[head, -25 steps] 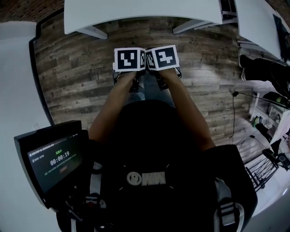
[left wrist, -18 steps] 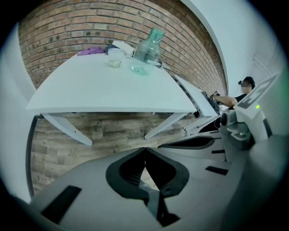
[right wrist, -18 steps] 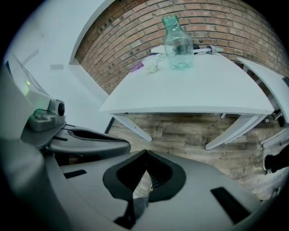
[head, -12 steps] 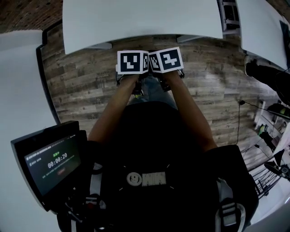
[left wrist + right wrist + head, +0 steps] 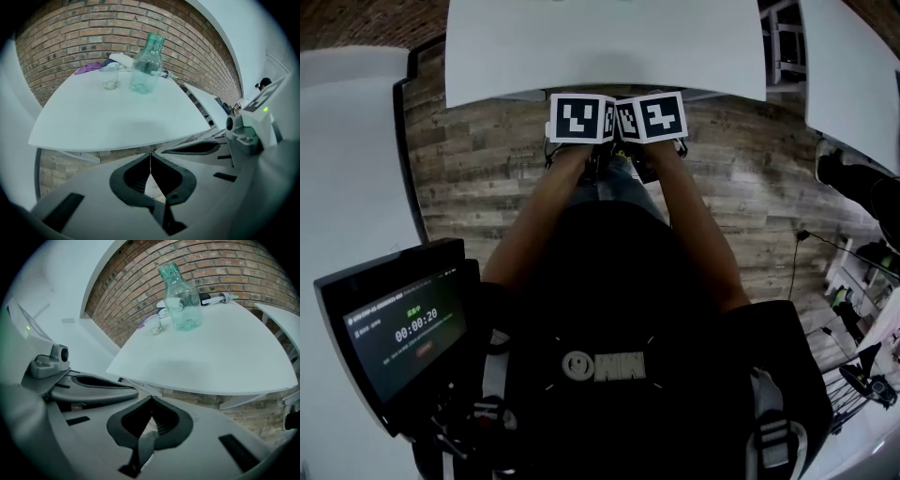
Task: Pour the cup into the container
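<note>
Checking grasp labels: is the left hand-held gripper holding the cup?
No: the left hand-held gripper is shut and empty, and the cup stands on the table.

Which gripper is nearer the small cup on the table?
Left, narrowly. The left gripper and right gripper are side by side short of the table; the cup stands toward the left one's side.
</note>
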`<state>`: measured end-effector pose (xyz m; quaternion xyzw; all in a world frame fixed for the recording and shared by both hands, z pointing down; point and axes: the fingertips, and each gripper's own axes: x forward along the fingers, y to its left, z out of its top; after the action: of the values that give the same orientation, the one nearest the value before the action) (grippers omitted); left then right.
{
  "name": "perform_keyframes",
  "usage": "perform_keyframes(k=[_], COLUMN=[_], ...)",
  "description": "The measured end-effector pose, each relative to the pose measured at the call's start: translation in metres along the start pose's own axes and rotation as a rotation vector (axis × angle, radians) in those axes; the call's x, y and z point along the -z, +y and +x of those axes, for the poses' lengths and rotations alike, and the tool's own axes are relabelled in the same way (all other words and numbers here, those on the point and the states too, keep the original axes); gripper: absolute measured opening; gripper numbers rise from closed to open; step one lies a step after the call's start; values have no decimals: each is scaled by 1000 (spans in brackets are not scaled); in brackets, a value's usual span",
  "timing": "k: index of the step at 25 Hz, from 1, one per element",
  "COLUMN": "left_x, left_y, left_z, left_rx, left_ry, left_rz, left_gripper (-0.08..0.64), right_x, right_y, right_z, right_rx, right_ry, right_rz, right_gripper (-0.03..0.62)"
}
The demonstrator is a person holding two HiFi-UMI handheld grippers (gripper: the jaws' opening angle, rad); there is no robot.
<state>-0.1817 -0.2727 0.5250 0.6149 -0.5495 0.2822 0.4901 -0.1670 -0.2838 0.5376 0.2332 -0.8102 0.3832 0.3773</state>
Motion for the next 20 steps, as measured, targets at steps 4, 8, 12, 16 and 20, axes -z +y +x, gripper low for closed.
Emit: perform_keyframes(k=[4, 8, 12, 16, 20], left_x=[-8, -14, -22, -43, -60], left_y=[3, -4, -9, -9, -3], left_z=[0, 0, 2, 18, 30], left_rx=[-17, -19, -8, 4, 32], left_ry=[4, 3, 0, 9, 17], left_rz=[22, 41, 52, 59, 58], left_gripper=[5, 5, 5, 5, 5], right_x=[-8, -12, -18, -34, -51], right_y=[0, -5, -14, -32, -41], right_z=[4, -3, -8, -1, 9], right_rx=[-22, -19, 9, 18, 40], right_ry=[-13, -30, -39, -32, -22], right_rz=[22, 29, 36, 47, 54], right_gripper=[1, 2, 0, 2, 2])
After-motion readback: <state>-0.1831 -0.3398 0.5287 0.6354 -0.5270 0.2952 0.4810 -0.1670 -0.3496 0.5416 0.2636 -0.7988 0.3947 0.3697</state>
